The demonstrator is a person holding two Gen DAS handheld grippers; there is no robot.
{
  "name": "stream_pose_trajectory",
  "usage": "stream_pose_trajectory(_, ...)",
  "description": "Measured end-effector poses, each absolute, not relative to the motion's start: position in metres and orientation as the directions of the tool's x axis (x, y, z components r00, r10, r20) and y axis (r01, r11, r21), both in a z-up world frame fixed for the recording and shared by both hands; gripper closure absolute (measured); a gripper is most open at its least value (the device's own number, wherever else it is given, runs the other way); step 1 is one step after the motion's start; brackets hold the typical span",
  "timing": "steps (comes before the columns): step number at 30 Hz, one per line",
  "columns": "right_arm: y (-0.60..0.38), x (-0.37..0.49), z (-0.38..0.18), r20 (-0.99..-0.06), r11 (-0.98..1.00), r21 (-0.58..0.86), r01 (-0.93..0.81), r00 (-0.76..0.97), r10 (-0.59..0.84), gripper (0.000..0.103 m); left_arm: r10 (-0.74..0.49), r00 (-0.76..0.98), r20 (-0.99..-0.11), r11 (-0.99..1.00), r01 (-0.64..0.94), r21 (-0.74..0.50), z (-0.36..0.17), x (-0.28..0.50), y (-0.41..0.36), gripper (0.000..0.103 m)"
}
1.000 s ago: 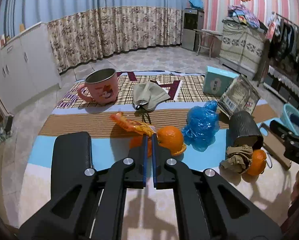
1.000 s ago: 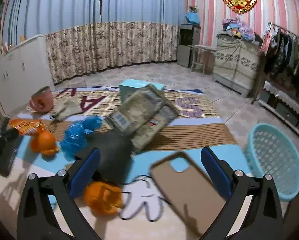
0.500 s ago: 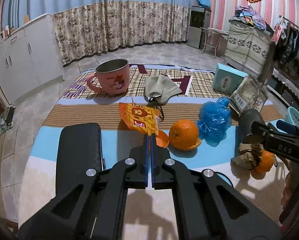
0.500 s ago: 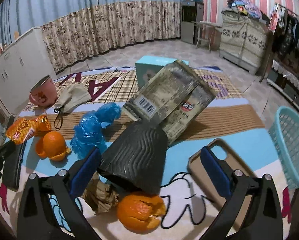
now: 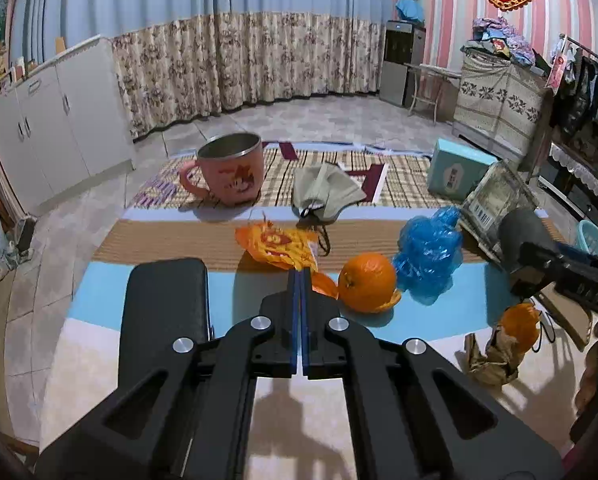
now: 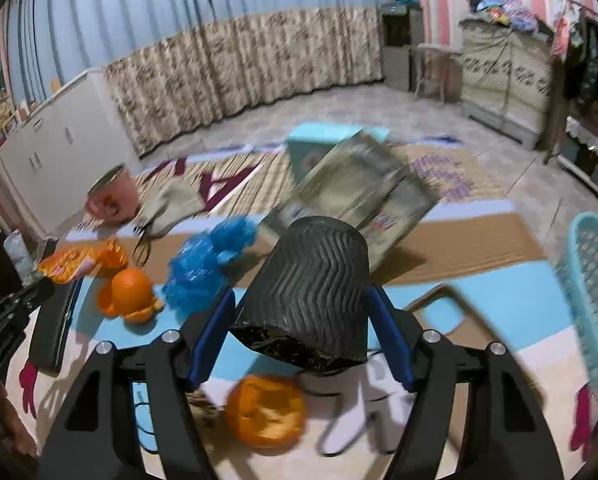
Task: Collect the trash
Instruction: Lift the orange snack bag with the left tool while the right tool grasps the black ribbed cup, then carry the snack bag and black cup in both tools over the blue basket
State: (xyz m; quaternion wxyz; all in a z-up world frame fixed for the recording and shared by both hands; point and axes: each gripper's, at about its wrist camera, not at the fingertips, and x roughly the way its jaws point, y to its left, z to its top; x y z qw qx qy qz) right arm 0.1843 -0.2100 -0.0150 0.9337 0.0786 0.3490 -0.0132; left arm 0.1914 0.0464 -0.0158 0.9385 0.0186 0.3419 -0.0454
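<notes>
The left tongs [image 5: 301, 276] are pressed together, and a corner of the orange snack wrapper [image 5: 281, 245] is pinched between the tips and held above the mat [image 5: 235, 286]. Just to the right of these tips a whole orange [image 5: 366, 282] is seen on a piece of peel. To the left of the tongs a black flat case [image 5: 166, 312] is laid. Further ahead a pink mug [image 5: 231, 174] and a grey face mask [image 5: 326, 192] are placed, and to the right a crumpled blue plastic bag [image 5: 429, 254] is found.

The right tongs [image 6: 303, 334] are closing, and a black ridged cup [image 6: 311, 292] is lying between the blue pads [image 6: 213, 334]. The left pad seems to touch its side; whether the right pad touches it cannot be told. Just below the tips an orange peel [image 6: 265, 410] is seen on the mat, blurred. To the right a brown phone case [image 6: 449, 312] is laid, and further right a light blue basket [image 6: 593, 300] is standing. Behind the cup a tilted packet [image 6: 359, 196] is leaned on a light blue box [image 6: 313, 144].
</notes>
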Motion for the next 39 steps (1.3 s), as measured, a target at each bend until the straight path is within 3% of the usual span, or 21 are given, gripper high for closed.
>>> stream_pose_trajectory(7, -0.232, 0.169, 0.006, -0.592, 0.997, 0.04, 0.063, 0.806, -0.027, 0.035, -0.064, 0.795, -0.603, 0.991, 0.119, 0.052, -0.002, 0.182, 0.03, 0.103)
stream_pose_trajectory(10, -0.246, 0.164, 0.011, -0.582, 0.995, 0.063, 0.077, 0.813, -0.026, 0.035, -0.05, 0.809, -0.586, 0.989, 0.122, 0.084, 0.004, 0.18, 0.022, 0.103)
stream_pose_trajectory(18, -0.259, 0.164, 0.009, -0.587, 0.992, 0.096, 0.086, 0.81, -0.013, 0.035, -0.029, 0.765, -0.643, 0.995, 0.083, 0.053, -0.009, 0.184, 0.04, 0.101)
stream_pose_trajectory(20, -0.26, 0.165, 0.005, -0.595, 0.99, 0.111, 0.087, 0.804, -0.003, 0.035, -0.039, 0.746, -0.664, 0.997, 0.078, 0.029, -0.018, 0.189, 0.042, 0.074)
stream_pose_trajectory(21, -0.26, 0.166, 0.003, -0.6, 0.99, 0.116, 0.087, 0.8, 0.0, 0.035, -0.027, 0.741, -0.671, 0.998, 0.058, 0.024, -0.023, 0.191, 0.043, 0.052)
stream_pose_trajectory(22, -0.259, 0.167, 0.001, -0.603, 0.99, 0.115, 0.085, 0.798, 0.001, 0.035, -0.008, 0.738, -0.675, 0.999, 0.039, 0.031, -0.029, 0.192, 0.041, 0.044)
stream_pose_trajectory(32, -0.255, 0.171, -0.007, -0.624, 0.992, 0.093, 0.082, 0.782, -0.007, 0.035, 0.004, 0.627, -0.779, 1.0, 0.007, 0.011, -0.076, 0.218, 0.044, 0.046)
stream_pose_trajectory(35, -0.253, 0.171, -0.009, -0.625, 0.993, 0.086, 0.081, 0.78, -0.01, 0.035, -0.043, 0.611, -0.79, 0.999, 0.004, -0.051, -0.08, 0.222, 0.052, 0.058)
stream_pose_trajectory(37, -0.253, 0.171, -0.01, -0.626, 0.993, 0.087, 0.08, 0.78, -0.008, 0.035, -0.074, 0.612, -0.787, 0.997, 0.026, -0.073, -0.078, 0.221, 0.051, 0.08)
stream_pose_trajectory(39, -0.252, 0.171, -0.011, -0.628, 0.993, 0.085, 0.08, 0.778, -0.009, 0.035, -0.071, 0.62, -0.782, 0.997, 0.044, -0.055, -0.074, 0.219, 0.047, 0.089)
